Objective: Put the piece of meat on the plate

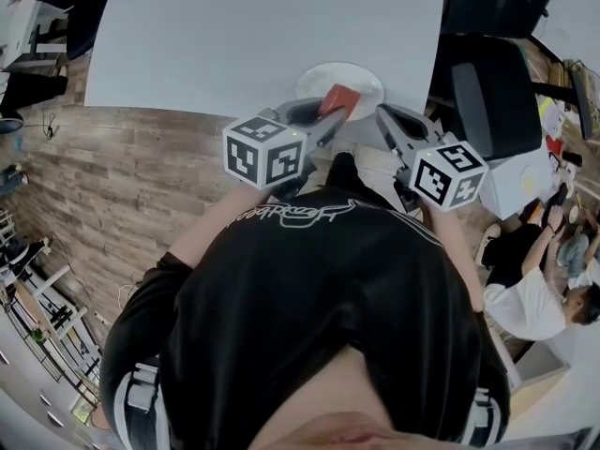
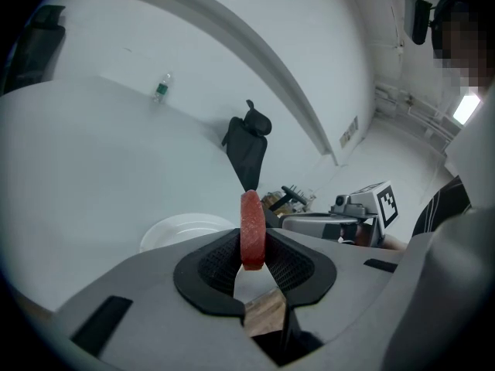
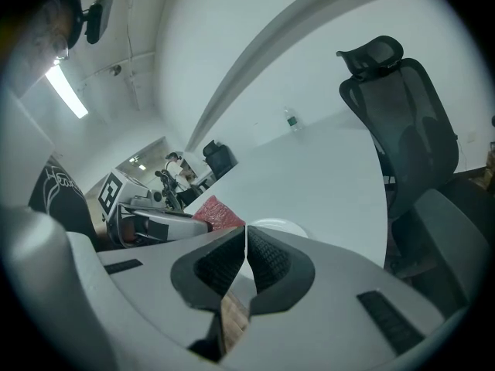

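Note:
A flat red piece of meat stands on edge between the pads of my left gripper, which is shut on it. It hangs over the near edge of a white plate that lies on the white table. From the right gripper view the meat shows at the left with the plate behind it. My right gripper is shut on nothing, just right of the plate's near edge.
A black office chair stands at the table's right side. A small bottle stands far across the table. The floor is wood-patterned. Another person sits at the lower right.

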{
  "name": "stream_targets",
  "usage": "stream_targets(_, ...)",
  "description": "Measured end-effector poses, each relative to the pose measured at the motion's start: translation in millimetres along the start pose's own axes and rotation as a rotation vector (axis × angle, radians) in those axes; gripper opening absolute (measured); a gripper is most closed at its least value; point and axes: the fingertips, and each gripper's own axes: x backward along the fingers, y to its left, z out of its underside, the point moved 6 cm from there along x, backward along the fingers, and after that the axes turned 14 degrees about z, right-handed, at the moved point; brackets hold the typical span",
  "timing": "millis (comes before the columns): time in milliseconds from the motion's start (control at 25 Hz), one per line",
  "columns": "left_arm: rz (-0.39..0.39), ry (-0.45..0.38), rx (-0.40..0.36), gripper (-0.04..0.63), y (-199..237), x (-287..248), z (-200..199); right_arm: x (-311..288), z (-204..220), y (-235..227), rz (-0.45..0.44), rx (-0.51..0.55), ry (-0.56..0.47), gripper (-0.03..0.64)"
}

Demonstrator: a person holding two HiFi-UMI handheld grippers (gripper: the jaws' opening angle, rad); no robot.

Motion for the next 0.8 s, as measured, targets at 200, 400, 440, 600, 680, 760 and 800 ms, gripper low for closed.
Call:
stream_targets(200, -0.01, 0.023, 0.011, 0.092, 9.4, -6.8, 3.1, -5.2, 4.9, -4.3, 0.006, -0.01, 0.021, 0.014)
stream_targets(400, -0.03, 0.061, 0.015, 0.092, 21.8, -14.1, 9.1, -9.9, 8.3, -8.2, 0.009, -0.023, 0.037, 0.014)
stream_targets(440, -0.031, 0.067, 0.018, 0.092, 24.2, -15.0, 10.1, -11.1, 8.3, -8.7, 0.01, -0.025, 0.04, 0.014)
stream_targets(600, -0.045, 0.092, 0.015, 0.092, 33.6, -21.6, 15.3, -15.7, 9.5, -13.4, 0.016, -0.038, 0.049, 0.014)
stream_targets(680, -0.052, 0.102, 0.014, 0.092, 39.0, -23.8, 17.0, -19.1, 10.7, -13.9, 0.019, -0.043, 0.055, 0.014)
stream_targets(760, -0.053, 0.107, 0.018, 0.092, 43.1, -25.6, 18.2, -21.7, 12.5, -13.8, 0.019, -0.048, 0.062, 0.014)
stream_targets(800, -0.055, 0.11, 0.018, 0.092, 44.6, -26.8, 18.6, -22.6, 13.2, -14.2, 0.019, -0.051, 0.064, 0.014)
